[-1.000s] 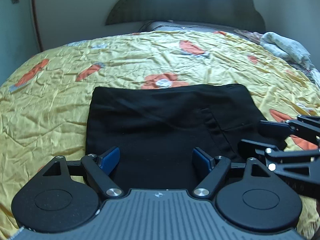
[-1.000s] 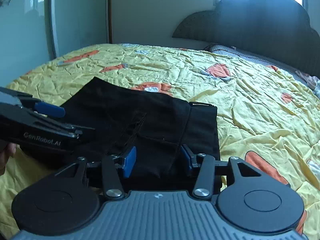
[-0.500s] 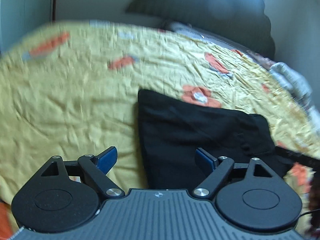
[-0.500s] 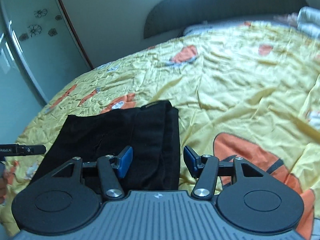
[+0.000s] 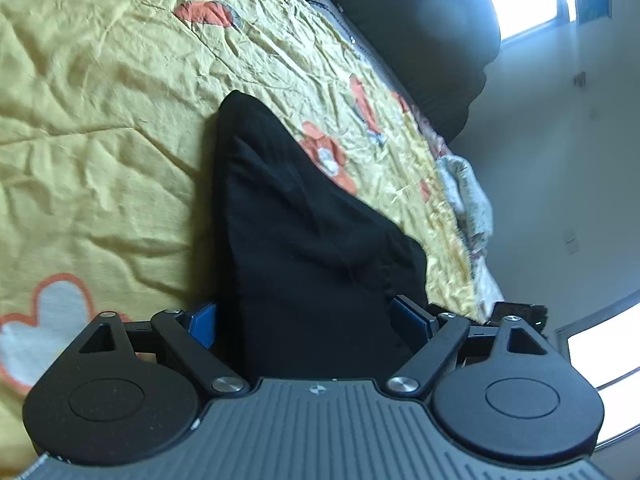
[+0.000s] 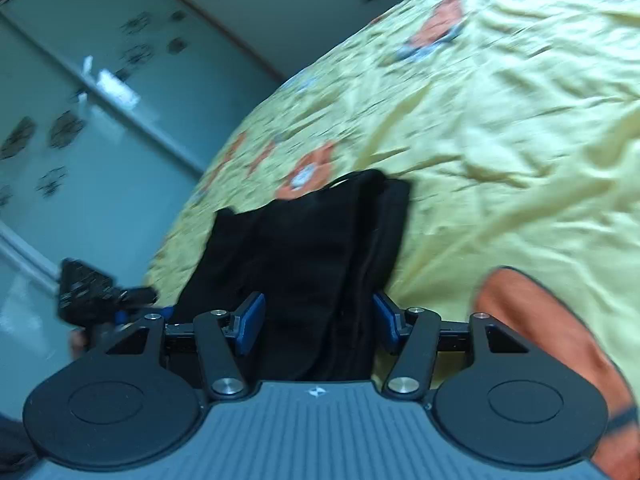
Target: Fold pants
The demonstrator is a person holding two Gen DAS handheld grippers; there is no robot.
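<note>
Pants (image 5: 304, 248), black, folded into a compact stack on the yellow flowered bedspread (image 5: 100, 120). Left wrist view: your left gripper (image 5: 308, 320) has jaws spread wide, straddling the stack's near edge, blue pads (image 5: 202, 324) either side of the cloth, not pinching it. Dark headboard (image 5: 432, 32), bright window and a crumpled pale cloth (image 5: 464, 196) sit beyond. Right wrist view, blurred: your right gripper (image 6: 318, 320) is also spread over the pants' near end, nothing clamped. Only here you see the frosted wardrobe doors (image 6: 72, 112), with the left gripper at the stack's far side
</note>
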